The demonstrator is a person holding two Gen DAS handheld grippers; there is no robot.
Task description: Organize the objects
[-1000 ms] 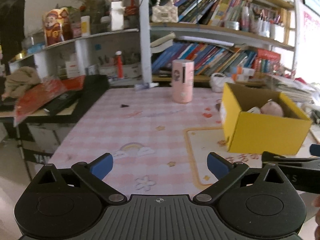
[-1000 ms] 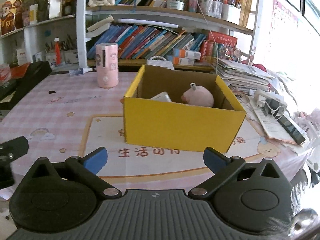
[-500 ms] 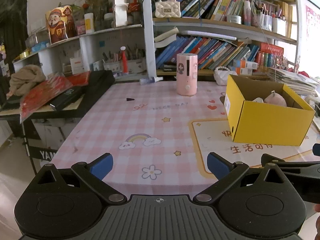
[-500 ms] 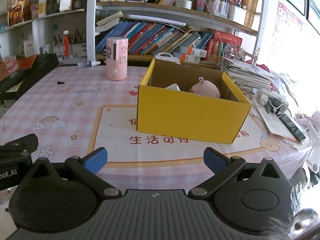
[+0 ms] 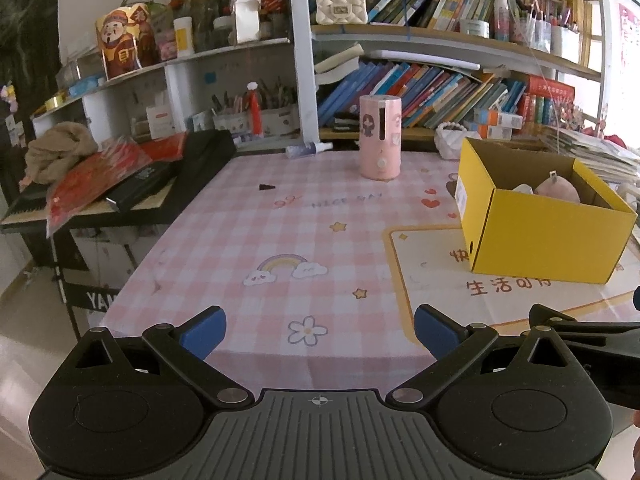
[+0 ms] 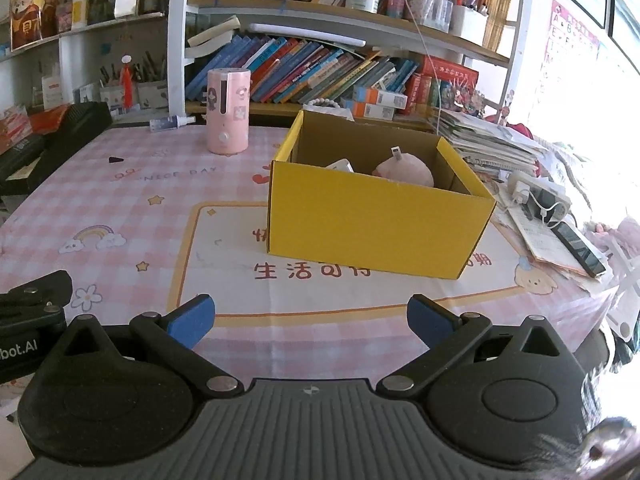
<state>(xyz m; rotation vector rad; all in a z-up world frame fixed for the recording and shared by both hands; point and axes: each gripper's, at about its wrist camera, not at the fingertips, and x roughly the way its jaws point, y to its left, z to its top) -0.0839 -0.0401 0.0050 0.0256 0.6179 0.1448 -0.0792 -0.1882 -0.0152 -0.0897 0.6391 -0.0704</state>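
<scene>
Standing back from the filled box

Sitting on the counter (image 6: 132, 184) right of centre, the yellow box (image 6: 372, 220) runs its long axis left to right in the right wrist view, open top up, with a pink plush (image 6: 404, 170) and a white item (image 6: 340, 166) inside; both views have drawn back from it since a second ago; left gripper (image 5: 320, 330) and right gripper (image 6: 308, 320) jaws are spread, empty; the pink canister (image 5: 379, 138) stands upright behind; the cloth reads "NICE DAY".

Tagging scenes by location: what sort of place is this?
Probably a child's study or home desk: packed bookshelves, pink checked cartoon tablecloth, and pen pots. A yellow cardboard box sits on it.
</scene>
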